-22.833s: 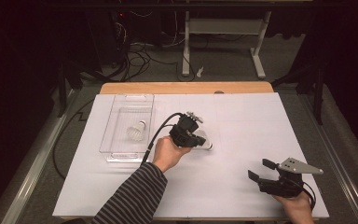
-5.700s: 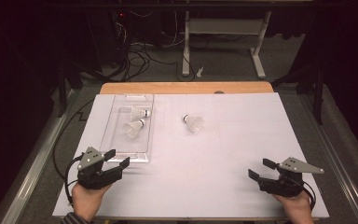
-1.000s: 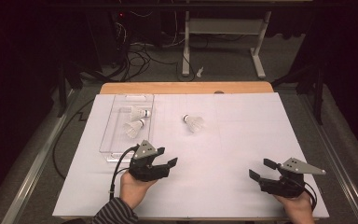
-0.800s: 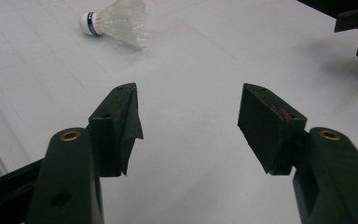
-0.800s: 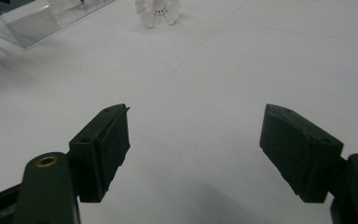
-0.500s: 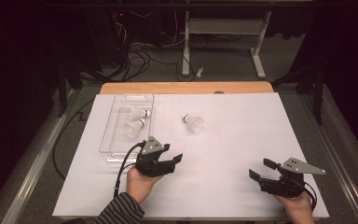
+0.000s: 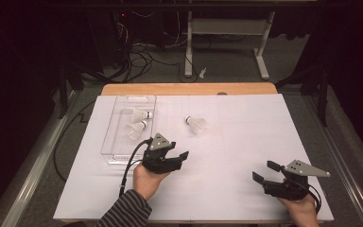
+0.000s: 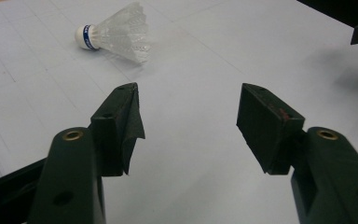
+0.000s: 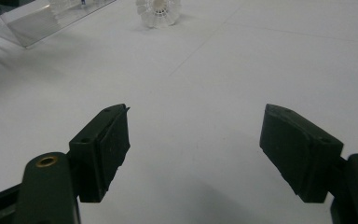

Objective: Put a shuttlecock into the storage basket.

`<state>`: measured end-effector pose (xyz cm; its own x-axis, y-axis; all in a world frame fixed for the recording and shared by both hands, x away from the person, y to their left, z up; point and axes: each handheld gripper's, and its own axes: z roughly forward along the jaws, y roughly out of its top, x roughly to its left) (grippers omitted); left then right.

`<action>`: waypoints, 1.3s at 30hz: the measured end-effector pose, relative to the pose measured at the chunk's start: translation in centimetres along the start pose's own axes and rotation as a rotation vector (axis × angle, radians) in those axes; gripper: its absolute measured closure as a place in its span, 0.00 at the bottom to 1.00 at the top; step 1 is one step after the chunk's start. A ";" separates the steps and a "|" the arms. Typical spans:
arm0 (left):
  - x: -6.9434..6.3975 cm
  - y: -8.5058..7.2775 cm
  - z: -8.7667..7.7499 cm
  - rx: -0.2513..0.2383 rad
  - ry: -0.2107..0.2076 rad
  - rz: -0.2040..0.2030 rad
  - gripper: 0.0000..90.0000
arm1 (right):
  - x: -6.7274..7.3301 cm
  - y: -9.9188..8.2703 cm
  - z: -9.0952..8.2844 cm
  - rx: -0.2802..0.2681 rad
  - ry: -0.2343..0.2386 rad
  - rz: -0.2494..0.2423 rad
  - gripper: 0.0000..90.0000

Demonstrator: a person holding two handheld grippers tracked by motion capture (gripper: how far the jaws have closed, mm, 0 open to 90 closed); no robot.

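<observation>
A white shuttlecock [image 7: 196, 124] lies on its side on the white table sheet [image 7: 246, 137], right of a clear tray [image 7: 118, 151]. Two more shuttlecocks [image 7: 142, 114] [image 7: 135, 129] lie inside that tray. My left gripper [image 7: 181, 159] is open over the sheet, short of the loose shuttlecock [image 8: 114, 35], its jaws wide apart with nothing between them. My right gripper [image 7: 263, 171] rests open near the front right corner, empty, with the same shuttlecock [image 9: 158, 11] far ahead of it.
The clear tray [image 9: 32, 18] stands at the back left of the sheet. A wooden table edge [image 7: 189, 89] runs along the back. Beyond it are cables and a desk frame [image 7: 227, 28] on a dark floor.
My left gripper has moved from the front left corner to the middle of the sheet, advancing toward the loose shuttlecock. The right gripper has stayed still.
</observation>
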<state>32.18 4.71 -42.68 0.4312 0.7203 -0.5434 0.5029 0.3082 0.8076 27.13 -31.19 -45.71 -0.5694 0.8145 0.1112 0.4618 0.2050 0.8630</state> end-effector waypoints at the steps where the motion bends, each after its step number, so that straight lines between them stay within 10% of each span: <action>1: 0.0 0.1 0.2 0.001 0.002 -0.005 0.45 | 0.0 0.0 0.0 0.000 0.001 -0.001 0.27; 39: -0.4 1.6 4.5 0.180 0.135 0.019 0.49 | 0.0 0.0 0.0 0.004 0.008 -0.006 0.27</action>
<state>36.17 2.08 -42.24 0.3432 0.8054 -0.4832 0.6267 0.1868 0.7565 27.16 -31.15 -45.73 -0.5778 0.8087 0.1104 0.4612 0.2119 0.8616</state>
